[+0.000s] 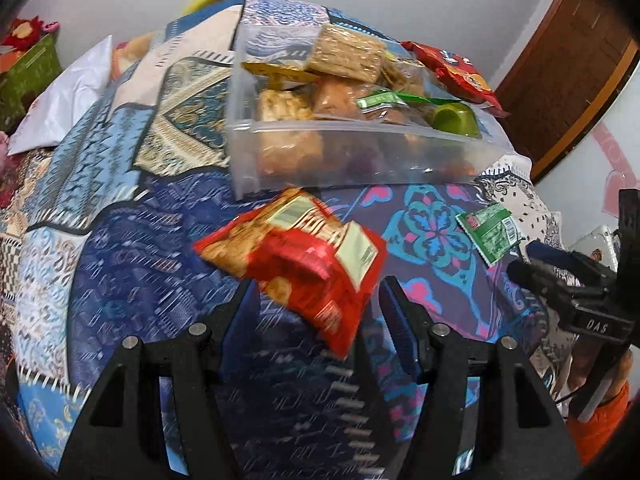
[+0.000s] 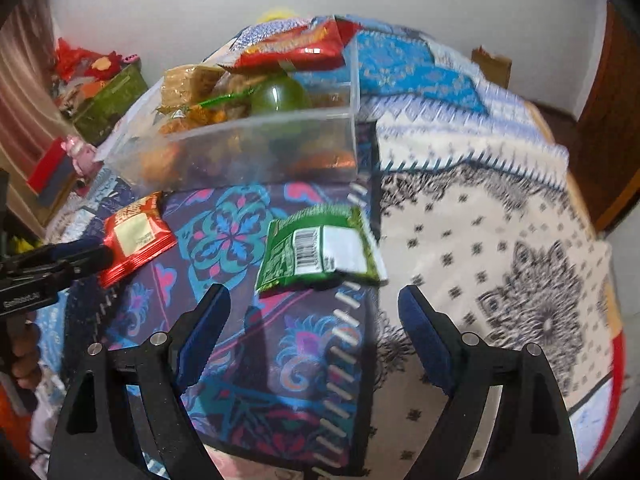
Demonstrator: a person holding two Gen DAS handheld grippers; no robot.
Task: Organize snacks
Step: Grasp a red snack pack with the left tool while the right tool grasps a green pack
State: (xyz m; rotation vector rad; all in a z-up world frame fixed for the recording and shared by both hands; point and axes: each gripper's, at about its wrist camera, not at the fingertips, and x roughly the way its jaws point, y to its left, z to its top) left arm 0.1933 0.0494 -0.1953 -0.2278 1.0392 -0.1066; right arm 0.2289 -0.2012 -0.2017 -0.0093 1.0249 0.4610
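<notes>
A red snack packet (image 1: 292, 256) lies on the patterned bedspread (image 1: 120, 240), its lower end between the fingers of my left gripper (image 1: 318, 288). The jaws stand open on either side of it and the pads do not press it. A green snack packet (image 2: 320, 248) lies barcode side up just beyond the tips of my right gripper (image 2: 314, 300), which is wide open and empty. Behind both stands a clear plastic bin (image 1: 320, 148) heaped with wrapped snacks. The right wrist view also shows the red packet (image 2: 136, 236), the left gripper (image 2: 96, 252) and the bin (image 2: 256, 148).
A green cup (image 1: 456, 118) and a large red bag (image 2: 296, 46) sit among the bin's contents. A green box (image 2: 108, 100) with red items stands at the far left, with a white pillow (image 1: 68, 96) nearby. A brown door (image 1: 560, 80) is on the right. The bed's edge falls away at right.
</notes>
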